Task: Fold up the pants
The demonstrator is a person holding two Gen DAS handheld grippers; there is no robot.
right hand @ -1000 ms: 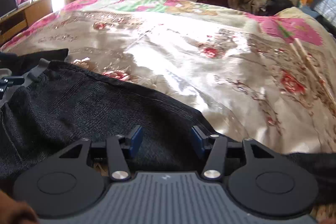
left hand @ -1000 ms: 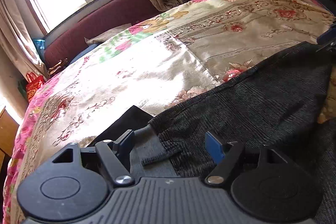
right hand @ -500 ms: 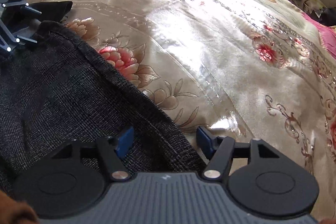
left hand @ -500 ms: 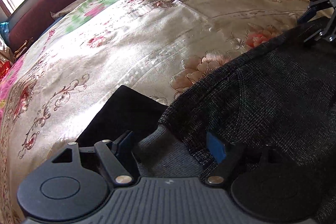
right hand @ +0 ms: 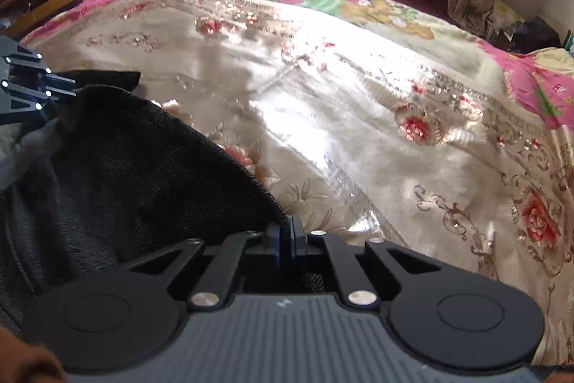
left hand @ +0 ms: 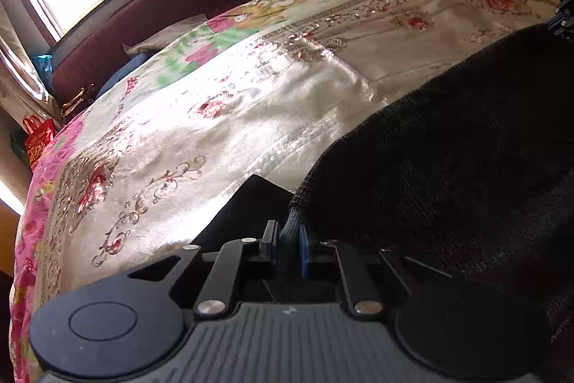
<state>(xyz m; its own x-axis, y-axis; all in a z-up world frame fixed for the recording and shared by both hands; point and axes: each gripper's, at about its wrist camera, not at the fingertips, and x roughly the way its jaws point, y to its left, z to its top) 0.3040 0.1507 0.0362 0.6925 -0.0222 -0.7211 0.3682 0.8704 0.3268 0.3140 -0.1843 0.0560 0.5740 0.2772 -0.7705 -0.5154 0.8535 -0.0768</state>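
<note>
Left wrist view: the left hand-held gripper (left hand: 287,248) is clamped on a grey-lined edge of the pants (left hand: 448,160), whose dark knit bulk rises to its right and runs off toward the right hand-held gripper (left hand: 563,20), just visible at the far end of the raised fold. The pants lie on the near side of the bed (left hand: 251,103), with a flat black piece of cloth (left hand: 247,207) under them by the left fingers.

Right wrist view: the right hand-held gripper (right hand: 285,244) is clamped on the pants' (right hand: 143,174) edge; the cloth stretches leftward to the left hand-held gripper (right hand: 32,85). The long axis thus runs gripper to gripper, each holding one end, so neither is nearer. No readable writing or brand shows.
</note>
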